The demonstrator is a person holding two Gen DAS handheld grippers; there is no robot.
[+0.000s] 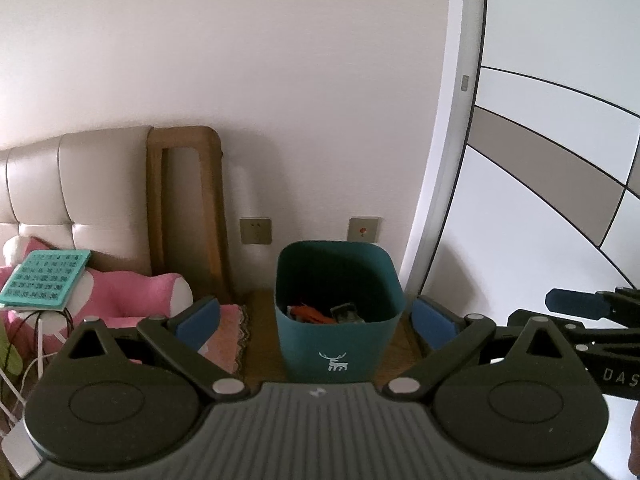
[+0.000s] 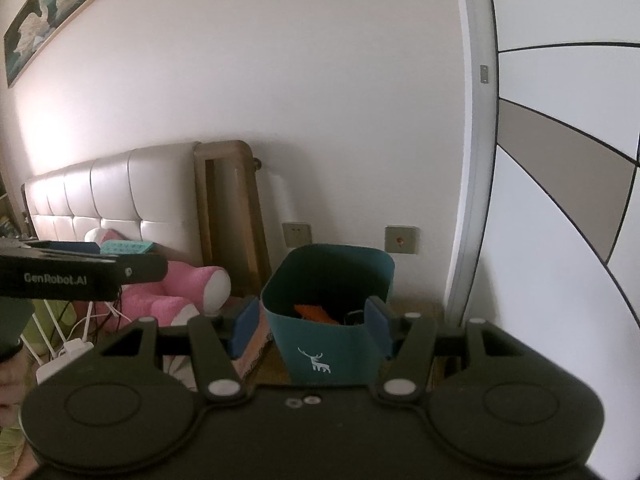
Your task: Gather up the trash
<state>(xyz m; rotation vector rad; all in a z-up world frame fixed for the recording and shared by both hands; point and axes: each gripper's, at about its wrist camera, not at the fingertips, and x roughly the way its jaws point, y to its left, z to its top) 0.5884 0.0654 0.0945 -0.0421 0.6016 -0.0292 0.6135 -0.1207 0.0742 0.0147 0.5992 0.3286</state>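
Note:
A teal bin (image 1: 340,356) with a white deer print stands on the floor against the wall. Inside it lie an orange piece of trash (image 1: 310,314) and a dark grey item (image 1: 347,314). My left gripper (image 1: 316,324) is open in front of and above the bin, with nothing between its blue pads (image 1: 198,322). In the right wrist view the bin (image 2: 316,340) sits just beyond my right gripper (image 2: 312,326), which is open and empty. Each gripper shows at the edge of the other's view: the right gripper (image 1: 580,306) and the left gripper (image 2: 116,258).
A padded bed headboard (image 2: 120,196) and a pink plush toy (image 2: 180,292) are to the left, a teal number board (image 1: 44,278) on the toy. A wooden frame (image 1: 188,216) leans on the wall. Wall sockets (image 1: 256,231), white cables (image 2: 68,344), a pink mat (image 1: 234,336), a wardrobe (image 1: 552,184) at right.

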